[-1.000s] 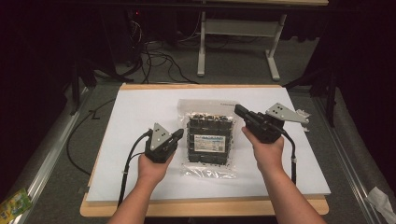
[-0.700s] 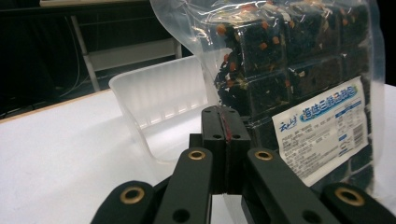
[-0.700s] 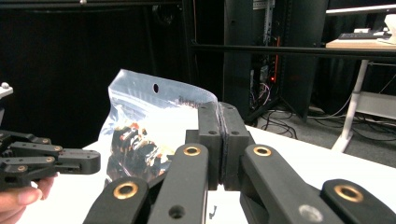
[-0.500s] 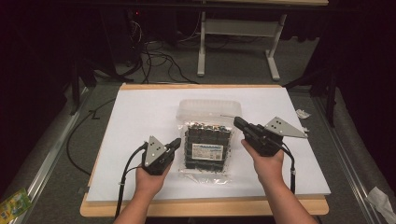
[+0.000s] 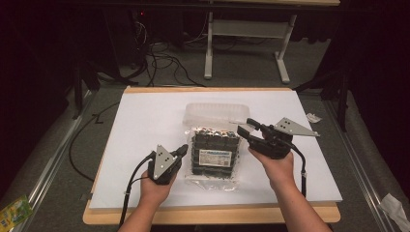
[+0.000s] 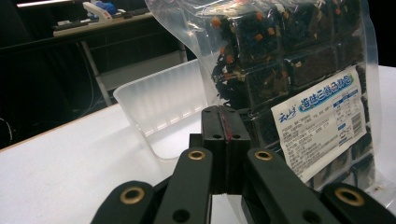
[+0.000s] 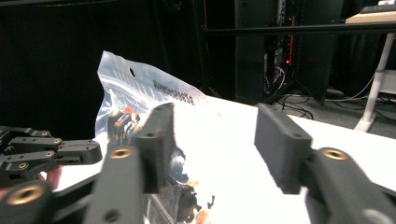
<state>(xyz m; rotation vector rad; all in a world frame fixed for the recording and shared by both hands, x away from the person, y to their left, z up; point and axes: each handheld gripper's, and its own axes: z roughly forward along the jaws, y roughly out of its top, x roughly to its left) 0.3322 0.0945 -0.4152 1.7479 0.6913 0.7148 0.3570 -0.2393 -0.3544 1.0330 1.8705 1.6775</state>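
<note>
Right tongs (image 5: 247,129): jaws just sprang apart, and in the right gripper view nothing sits between the pads (image 7: 161,140), only bare bench behind the gap. So they're released, hovering at the bag's (image 5: 214,154) 2 o'clock corner, tips pointing toward 9 o'clock. Half a second back your right hand sat closer to the bag's right edge; it's now a touch further up toward the tray (image 5: 215,112).

Left tongs (image 5: 183,150): clenched on nothing. The left gripper view shows the two jaws pressed flat together, with the bag just beyond the tips, not between them. Over the last second that hand slid back toward you along the bag's left side; the tips now sit at the bag's 9 o'clock edge, close beside it, contact not clear.

Bag: flat on the white bench (image 5: 145,121), centre, label up, dark blocks inside. Its top flap with the hang hole rises at the 12 o'clock end, next to the clear tray. Bag hasn't visibly moved across the three frames.

My read: neither tong has the bag, so nothing is picked yet. The right side opening looks like prep for a pinch on the top-right corner or flap. You'd need the left jaws apart too before they can help; shut, they can only pin or nudge.
</note>
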